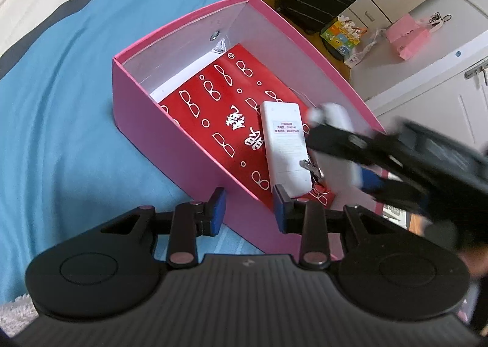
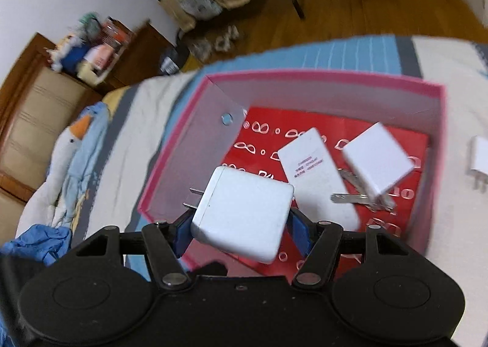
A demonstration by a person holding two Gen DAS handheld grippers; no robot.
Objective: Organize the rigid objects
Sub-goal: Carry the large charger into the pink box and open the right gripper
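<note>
Leftmost, the left gripper (image 1: 248, 205) has its blue-padded jaws pinched on the near wall of the pink cardboard box (image 1: 170, 133), which sits on a blue bedspread (image 1: 61, 103). Inside, a white rectangular remote (image 1: 283, 148) lies on a red printed sheet (image 1: 207, 103) beside metal keys (image 2: 353, 197). Rightward, the right gripper (image 2: 239, 232) clamps a white square plug adapter (image 2: 244, 212) above the box.

Right claw (image 1: 366, 164) motion-blurred; keys (image 2: 360, 197) partly hidden under charger (image 2: 378, 161).
</note>
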